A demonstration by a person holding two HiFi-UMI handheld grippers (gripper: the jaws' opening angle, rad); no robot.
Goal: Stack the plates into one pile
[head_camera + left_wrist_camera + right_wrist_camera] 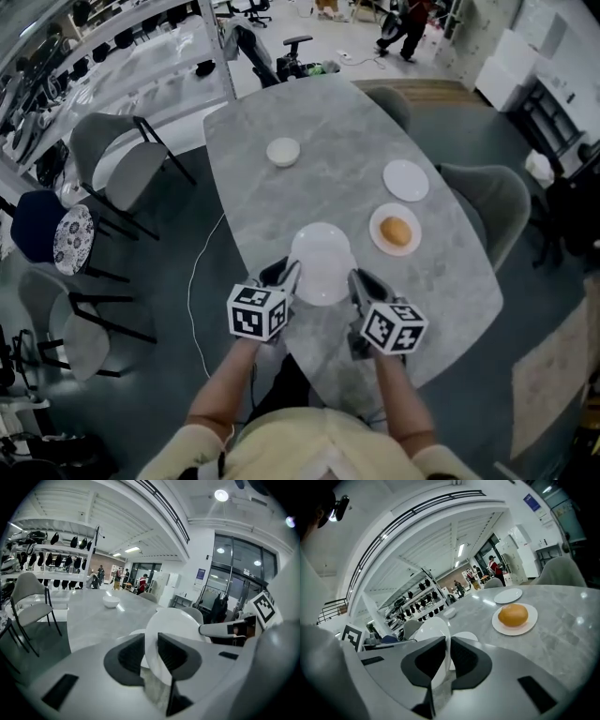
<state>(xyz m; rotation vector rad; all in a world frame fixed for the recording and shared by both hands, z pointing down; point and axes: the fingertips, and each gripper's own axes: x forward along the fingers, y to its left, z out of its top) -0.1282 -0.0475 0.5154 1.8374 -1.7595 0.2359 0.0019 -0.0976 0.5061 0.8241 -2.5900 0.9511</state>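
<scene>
Left claw: partly open, plate rim being gripped.
Right claw: nearly shut, opposite rim being pinched.
Plate: being held over table.

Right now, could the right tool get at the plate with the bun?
Probably not yet: the right tool is shut on the white plate, as is the left tool. Nothing stands before the bun plate.
</scene>
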